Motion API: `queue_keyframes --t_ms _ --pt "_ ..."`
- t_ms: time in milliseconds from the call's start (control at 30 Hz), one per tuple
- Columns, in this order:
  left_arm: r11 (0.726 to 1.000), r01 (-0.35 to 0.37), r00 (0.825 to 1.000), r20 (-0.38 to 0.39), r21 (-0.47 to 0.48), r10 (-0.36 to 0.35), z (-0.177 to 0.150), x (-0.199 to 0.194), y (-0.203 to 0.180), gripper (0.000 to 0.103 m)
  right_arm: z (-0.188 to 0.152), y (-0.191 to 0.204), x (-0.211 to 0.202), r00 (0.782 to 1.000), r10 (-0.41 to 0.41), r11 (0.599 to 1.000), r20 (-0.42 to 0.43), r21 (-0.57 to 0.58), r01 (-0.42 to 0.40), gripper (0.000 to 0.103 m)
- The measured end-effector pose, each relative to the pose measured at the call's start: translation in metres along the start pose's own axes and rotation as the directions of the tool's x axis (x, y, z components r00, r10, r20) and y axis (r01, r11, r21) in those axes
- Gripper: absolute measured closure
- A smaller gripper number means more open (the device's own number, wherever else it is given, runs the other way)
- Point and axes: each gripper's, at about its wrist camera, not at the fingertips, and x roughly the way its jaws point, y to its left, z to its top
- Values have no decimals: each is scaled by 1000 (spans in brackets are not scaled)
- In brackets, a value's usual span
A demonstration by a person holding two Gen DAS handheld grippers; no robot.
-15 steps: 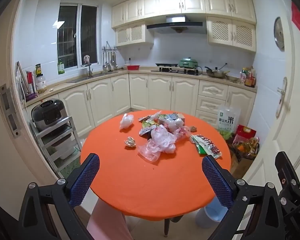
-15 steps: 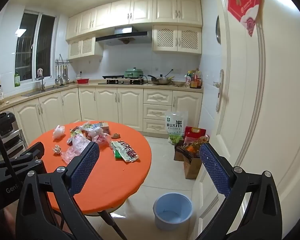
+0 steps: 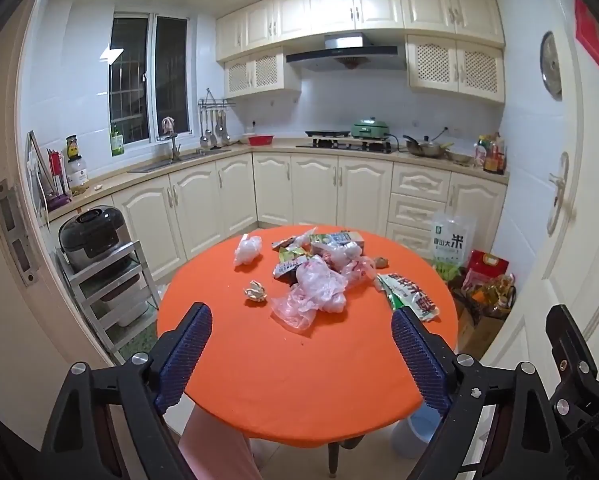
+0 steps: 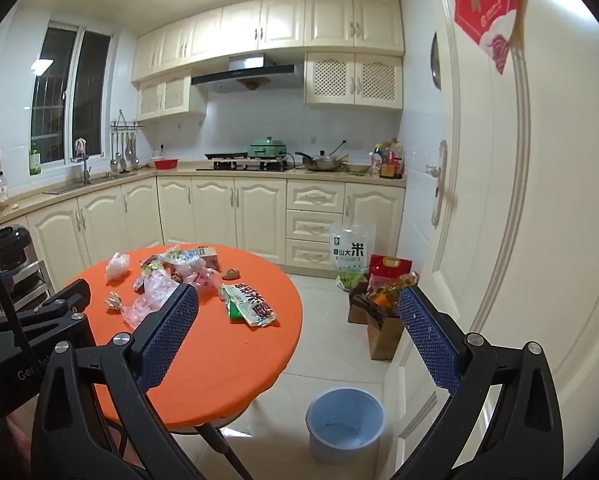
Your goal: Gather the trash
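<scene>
A pile of trash lies on the far half of a round orange table (image 3: 299, 384): crumpled clear plastic bags (image 3: 315, 292), a white bag (image 3: 246, 250), a small paper wad (image 3: 255, 291), snack wrappers and a green packet (image 3: 409, 294). The pile also shows in the right wrist view (image 4: 167, 280), with the green packet (image 4: 248, 305) nearest. A light blue bin (image 4: 345, 424) stands on the floor right of the table. My left gripper (image 3: 301, 326) is open and empty above the table's near side. My right gripper (image 4: 299, 308) is open and empty, right of the table.
A metal rack with a black rice cooker (image 3: 91, 236) stands left of the table. A rice sack (image 4: 351, 254) and paper bags of groceries (image 4: 383, 312) sit on the floor by a white door (image 4: 519, 240). Kitchen cabinets and counter run behind.
Both grippers have moved a little forward toward the table; the table and trash look slightly closer. Nothing was grasped.
</scene>
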Motion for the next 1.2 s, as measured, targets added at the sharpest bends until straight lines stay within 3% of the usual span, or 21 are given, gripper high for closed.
queue_keyframes --t_ms 1200 --pt "1000 -20 999 44 2 20 5 -11 -2 10 8 5 -8 1000 3 1000 31 -3 -3 2"
